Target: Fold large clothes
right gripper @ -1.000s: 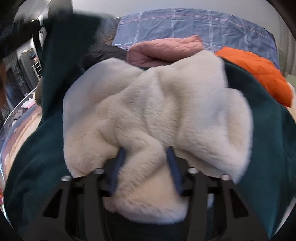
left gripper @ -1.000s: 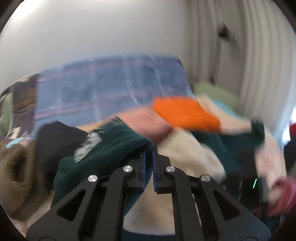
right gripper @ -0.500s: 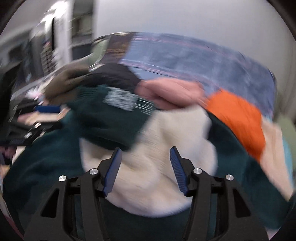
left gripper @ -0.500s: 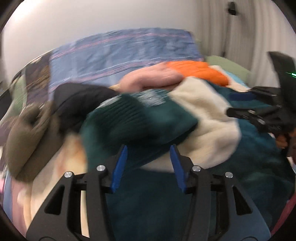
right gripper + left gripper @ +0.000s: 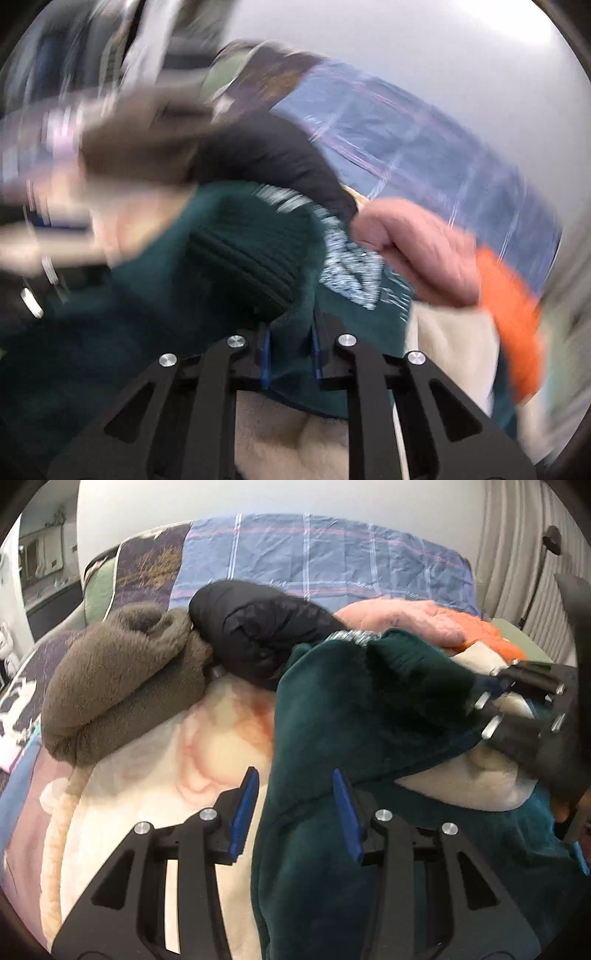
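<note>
Dark green fleece jacket (image 5: 354,716) heaped on bed. Your right gripper (image 5: 290,354) closing, pads pinching jacket's ribbed edge. Your left gripper (image 5: 293,808) half open, closing, jacket fold between pads, not pressed. Brown fleece (image 5: 122,679), black jacket (image 5: 258,627) crowd left; bare blanket (image 5: 155,775) beside.

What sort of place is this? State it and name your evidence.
Most likely a bedroom: clothes are heaped on a bed with a blue plaid sheet, a cream patterned blanket lies under the pile, and a pleated curtain hangs at the right.
</note>
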